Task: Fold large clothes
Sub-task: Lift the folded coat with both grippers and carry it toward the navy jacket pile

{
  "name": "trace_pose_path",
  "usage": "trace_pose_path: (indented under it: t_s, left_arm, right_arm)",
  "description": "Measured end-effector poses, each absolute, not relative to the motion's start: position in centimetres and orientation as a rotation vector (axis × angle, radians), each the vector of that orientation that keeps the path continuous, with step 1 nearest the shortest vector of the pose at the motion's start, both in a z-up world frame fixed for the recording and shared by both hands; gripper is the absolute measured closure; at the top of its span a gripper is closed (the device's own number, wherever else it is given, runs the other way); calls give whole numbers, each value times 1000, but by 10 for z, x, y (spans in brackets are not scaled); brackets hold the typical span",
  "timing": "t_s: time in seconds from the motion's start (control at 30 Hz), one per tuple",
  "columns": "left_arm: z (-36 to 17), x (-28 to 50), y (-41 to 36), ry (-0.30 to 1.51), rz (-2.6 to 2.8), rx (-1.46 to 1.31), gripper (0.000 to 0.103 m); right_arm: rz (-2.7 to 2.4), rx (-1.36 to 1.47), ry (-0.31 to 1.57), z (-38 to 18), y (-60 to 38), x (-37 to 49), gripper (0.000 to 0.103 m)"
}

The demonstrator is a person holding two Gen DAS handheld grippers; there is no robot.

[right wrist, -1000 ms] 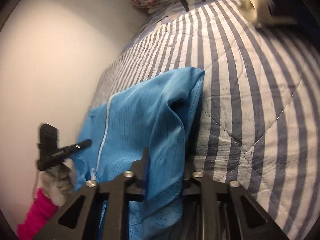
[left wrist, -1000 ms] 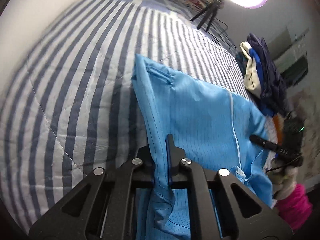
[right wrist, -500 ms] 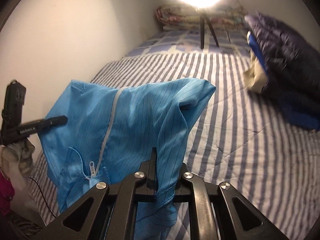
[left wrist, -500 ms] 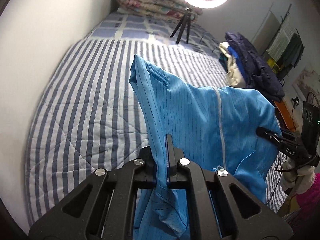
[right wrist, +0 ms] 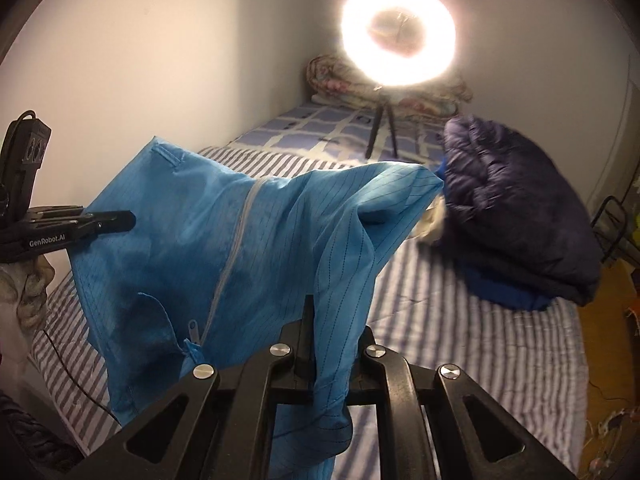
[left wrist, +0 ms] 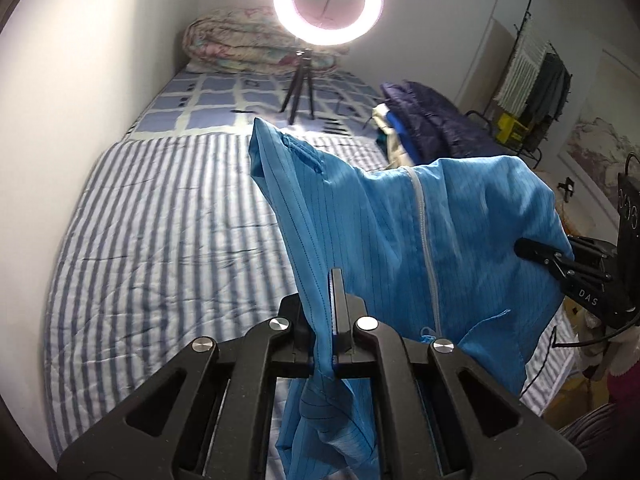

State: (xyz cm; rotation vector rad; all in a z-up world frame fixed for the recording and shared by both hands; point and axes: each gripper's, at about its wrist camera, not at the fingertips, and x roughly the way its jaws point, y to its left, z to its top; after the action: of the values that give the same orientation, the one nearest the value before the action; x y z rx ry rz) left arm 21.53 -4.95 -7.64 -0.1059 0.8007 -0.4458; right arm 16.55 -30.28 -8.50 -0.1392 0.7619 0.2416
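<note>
Two views are given. Left wrist: the left gripper (left wrist: 332, 320) is clamped on a blue garment (left wrist: 420, 248) held above the striped bed (left wrist: 160, 240). Right wrist: the right gripper (right wrist: 332, 344) is clamped on the garment's other edge above the bed.

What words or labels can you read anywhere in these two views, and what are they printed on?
"GenRobot.AI": white print on the side of the left gripper, seen from the right wrist.
"DAS": white letters on the right gripper, seen from the left wrist; any further letters are hidden.
Nothing else is readable.
</note>
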Motion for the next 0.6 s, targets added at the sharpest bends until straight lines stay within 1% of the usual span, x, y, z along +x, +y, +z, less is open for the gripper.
trace_pose_path:
  t_s: [0.3,0.6]
  left_arm:
    - [-39,240,-109,773,-531,-92,101]
    - [-3,308,-192,728,-634,-79,101]
  right_arm:
    - [192,-69,750,-52,-375,173,98]
    - [98,-31,702,-15,-462,221,98]
